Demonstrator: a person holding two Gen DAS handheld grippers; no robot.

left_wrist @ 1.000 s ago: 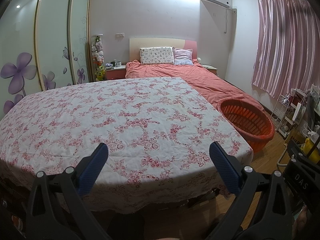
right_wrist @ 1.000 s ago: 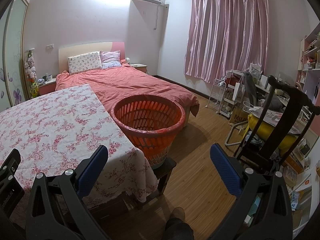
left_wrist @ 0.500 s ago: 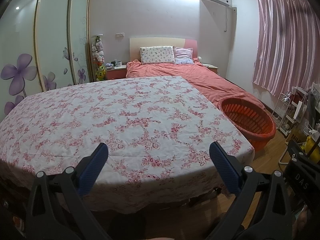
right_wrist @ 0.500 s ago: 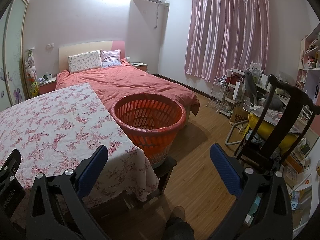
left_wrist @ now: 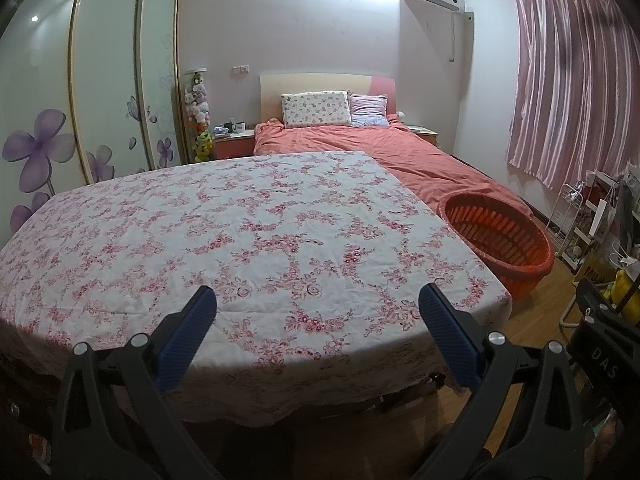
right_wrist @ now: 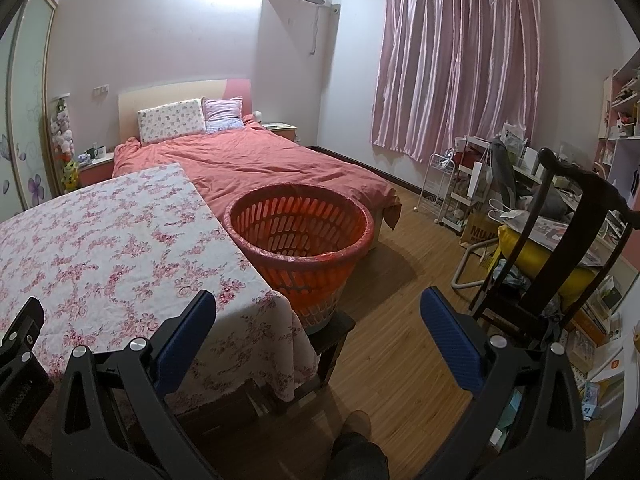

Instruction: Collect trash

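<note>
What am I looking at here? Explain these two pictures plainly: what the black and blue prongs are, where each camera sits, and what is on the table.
There is no robot arm. A person holds a two-finger tool in each hand, and each tool carries a wide-angle camera looking forward along its fingers.

One picture comes from the left gripper, aimed over a table with a flowered cloth. No trash shows on the cloth.

The other comes from the right gripper, aimed more toward the orange basket beside the table, with a bed behind it.

The blue pads are the fingertips. Both grippers are open and hold nothing.
</note>
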